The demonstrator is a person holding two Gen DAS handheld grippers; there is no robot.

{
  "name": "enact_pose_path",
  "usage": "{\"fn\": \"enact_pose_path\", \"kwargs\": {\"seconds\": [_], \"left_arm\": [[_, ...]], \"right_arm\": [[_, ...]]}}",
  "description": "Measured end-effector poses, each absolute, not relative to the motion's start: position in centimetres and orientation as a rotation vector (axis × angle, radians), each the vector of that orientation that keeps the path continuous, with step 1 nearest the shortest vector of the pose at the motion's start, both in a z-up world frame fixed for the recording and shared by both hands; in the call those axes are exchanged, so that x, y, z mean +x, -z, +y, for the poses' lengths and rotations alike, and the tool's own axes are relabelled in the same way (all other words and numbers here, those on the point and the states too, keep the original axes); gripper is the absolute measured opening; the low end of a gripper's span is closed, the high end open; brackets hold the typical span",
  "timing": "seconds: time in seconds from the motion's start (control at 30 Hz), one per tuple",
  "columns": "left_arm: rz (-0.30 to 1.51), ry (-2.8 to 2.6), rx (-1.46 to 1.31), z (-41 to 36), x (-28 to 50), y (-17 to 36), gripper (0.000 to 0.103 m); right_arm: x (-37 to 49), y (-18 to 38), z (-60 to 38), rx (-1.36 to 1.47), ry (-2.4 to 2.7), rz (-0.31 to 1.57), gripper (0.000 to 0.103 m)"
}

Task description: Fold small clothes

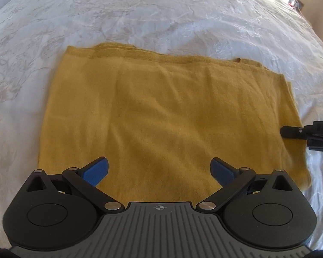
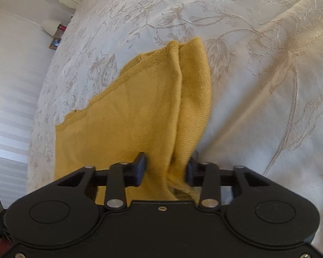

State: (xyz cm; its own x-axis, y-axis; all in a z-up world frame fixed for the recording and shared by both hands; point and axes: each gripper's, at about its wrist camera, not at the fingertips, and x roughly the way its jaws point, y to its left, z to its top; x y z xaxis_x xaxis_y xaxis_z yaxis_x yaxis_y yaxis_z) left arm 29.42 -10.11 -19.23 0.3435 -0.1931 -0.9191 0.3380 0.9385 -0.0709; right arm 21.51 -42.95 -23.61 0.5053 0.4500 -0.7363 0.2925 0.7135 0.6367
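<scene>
Across pale bedspread [image 1: 161, 17], yellow cloth [image 1: 161, 111] spread mid-frame, long axis left-right; right gripper [image 2: 165, 169] pinching its bunched right edge, left gripper [image 1: 159, 169] wide open, empty, over lower edge.

Likely a home bedroom: embroidered white bedspread [image 2: 258, 68], small bedside lamp [image 2: 50, 26].

My left wrist camera looks steeply down, close over the yellow garment [image 1: 161, 116]; my right wrist camera angles along its edge from nearer; both share garment and white bedspread [image 2: 258, 64].
</scene>
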Motion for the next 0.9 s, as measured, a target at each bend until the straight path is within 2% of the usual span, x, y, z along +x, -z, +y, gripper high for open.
{"fn": "enact_pose_path", "kwargs": {"seconds": [0.03, 0.1, 0.23, 0.53, 0.7, 0.9], "left_arm": [[1.199, 0.375, 0.166, -10.6, 29.7, 20.1, 0.103], [1.321, 0.445, 0.215, -11.3, 30.1, 22.5, 0.102], [1.272, 0.513, 0.182, -10.0, 29.7, 21.7, 0.102], [1.160, 0.429, -0.049, 2.0, 29.6, 17.2, 0.102], [1.159, 0.346, -0.105, 8.3, 30.4, 16.5, 0.102], [1.166, 0.294, -0.146, 12.7, 30.6, 16.7, 0.102]], "right_arm": [[21.5, 23.1, -42.8, 0.800, -0.097, 1.064, 0.027], [21.7, 21.7, -42.2, 0.758, -0.075, 1.059, 0.024], [22.3, 18.3, -40.5, 0.706, -0.060, 1.038, 0.023], [26.6, 10.9, -31.1, 0.602, -0.182, 0.993, 0.023], [30.1, 11.0, -23.4, 0.554, -0.274, 1.012, 0.023], [32.5, 14.3, -15.0, 0.461, -0.327, 1.110, 0.023]]}}
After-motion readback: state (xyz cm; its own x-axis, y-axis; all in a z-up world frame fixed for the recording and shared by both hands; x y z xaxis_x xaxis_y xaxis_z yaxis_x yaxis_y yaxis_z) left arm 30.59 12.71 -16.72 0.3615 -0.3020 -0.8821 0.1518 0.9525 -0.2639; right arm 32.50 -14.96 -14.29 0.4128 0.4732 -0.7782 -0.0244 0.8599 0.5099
